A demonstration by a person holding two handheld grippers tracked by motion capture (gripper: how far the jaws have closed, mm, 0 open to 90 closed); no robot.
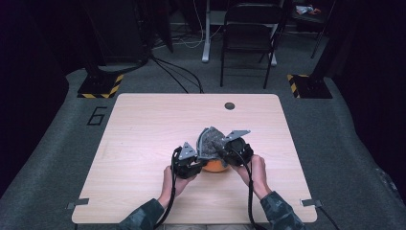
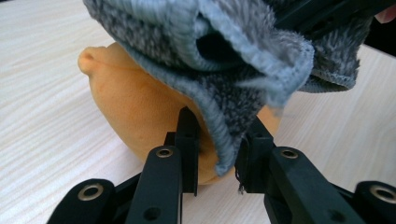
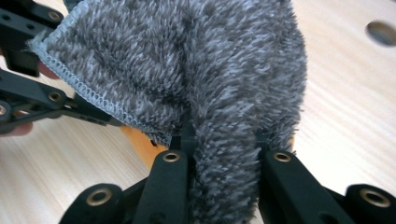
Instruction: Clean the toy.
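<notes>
Together left gripper [image 1: 187, 162], right gripper [image 1: 235, 149] pinch grey cloth [image 1: 210, 142] above orange object [image 1: 215, 166].

High view: soft and low-res, worktop [image 1: 143, 143] evenly lit from overhead, pinkish sheen at centre, dark surroundings at left and right frame edges. Both gripper views bright; grey cloth [image 3: 196, 70] sharp mid-frame, blurred at top; wood background soft.
</notes>
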